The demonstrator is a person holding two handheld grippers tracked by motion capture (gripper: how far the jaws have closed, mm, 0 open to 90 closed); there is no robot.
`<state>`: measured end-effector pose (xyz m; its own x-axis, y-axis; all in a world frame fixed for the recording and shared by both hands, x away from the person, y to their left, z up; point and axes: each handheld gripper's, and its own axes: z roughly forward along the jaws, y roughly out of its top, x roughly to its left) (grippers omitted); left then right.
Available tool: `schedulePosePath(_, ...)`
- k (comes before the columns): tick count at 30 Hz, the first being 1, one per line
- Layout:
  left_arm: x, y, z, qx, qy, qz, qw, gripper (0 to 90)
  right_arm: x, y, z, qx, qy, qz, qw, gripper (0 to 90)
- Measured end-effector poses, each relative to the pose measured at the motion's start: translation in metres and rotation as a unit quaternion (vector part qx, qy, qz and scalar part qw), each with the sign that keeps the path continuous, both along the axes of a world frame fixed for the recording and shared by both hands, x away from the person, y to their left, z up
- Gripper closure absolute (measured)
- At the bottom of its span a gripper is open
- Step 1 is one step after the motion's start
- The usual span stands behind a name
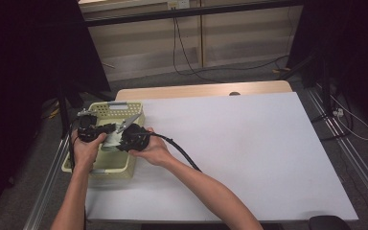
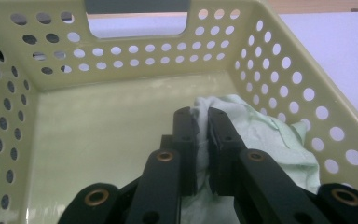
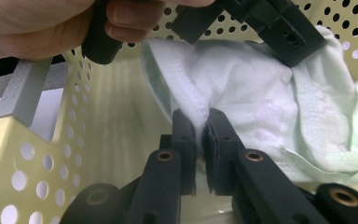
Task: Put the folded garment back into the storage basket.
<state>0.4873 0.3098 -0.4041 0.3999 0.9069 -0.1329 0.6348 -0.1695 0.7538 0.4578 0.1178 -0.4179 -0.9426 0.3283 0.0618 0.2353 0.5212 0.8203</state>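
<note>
A dim room with a grey floor [image 1: 249, 79], dark curtains and loose cables surrounds a wooden table [image 1: 206, 89] covered by a white sheet [image 1: 249, 148]. At the table's left edge sits a pale yellow perforated basket [image 1: 106, 165]. Inside it lies a pale green cloth [image 3: 261, 116], bunched toward one wall. The left gripper [image 2: 203, 116] has its jaws nearly closed, pinching a fold of the cloth. The right gripper [image 3: 201, 122] is likewise nearly closed on the cloth's hemmed edge.
</note>
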Motion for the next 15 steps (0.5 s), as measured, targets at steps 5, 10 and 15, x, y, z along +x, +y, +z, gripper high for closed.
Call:
schedulePosePath(5, 0.0026, -0.0038, -0.0018, 0.016, 0.006, -0.010, 0.9998, 76.6, -0.0002, 0.0014, 0.0004, 0.002, 0.002, -0.006, 1.0000, 66.0)
schedulePosePath(10, 0.0028, -0.0037, -0.0006, 0.025, -0.001, 0.014, 0.9996, 50.8, -0.0005, 0.0009, 0.0017, 0.007, 0.004, -0.008, 0.9999, 52.6)
schedulePosePath(15, 0.0019, -0.0029, 0.0015, 0.024, -0.009, 0.025, 0.9994, 38.2, -0.0009, -0.0022, 0.0063, 0.014, -0.001, -0.014, 0.9998, 46.7)
